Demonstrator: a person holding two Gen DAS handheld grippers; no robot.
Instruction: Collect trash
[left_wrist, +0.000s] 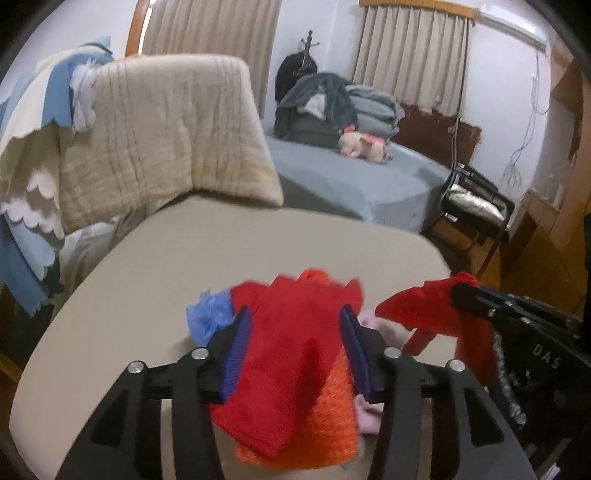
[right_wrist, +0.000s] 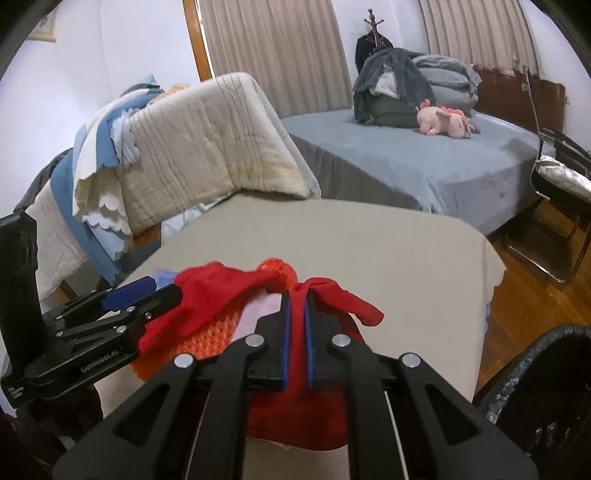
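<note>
A heap of soft trash lies on the beige table (left_wrist: 147, 277): a red cloth-like piece (left_wrist: 280, 387) over orange mesh (left_wrist: 325, 424), a crumpled blue bit (left_wrist: 208, 317) at its left and something pale pink (left_wrist: 369, 417) underneath. My left gripper (left_wrist: 295, 332) is open, its blue pads (left_wrist: 240, 350) standing on either side of the red piece. My right gripper (right_wrist: 298, 299) is shut on a red fold (right_wrist: 347, 299), lifted slightly off the table at the heap's right side. The right wrist view shows the left gripper (right_wrist: 162, 291) at the left of the heap, and the right gripper (left_wrist: 458, 295) appears in the left wrist view.
A bin lined with a black bag (right_wrist: 546, 387) stands low at the right of the table. A quilted beige cushion (left_wrist: 166, 129) with draped cloths rises behind the table. Beyond are a grey bed (right_wrist: 406, 155) and a metal chair (right_wrist: 554, 206) on wooden floor.
</note>
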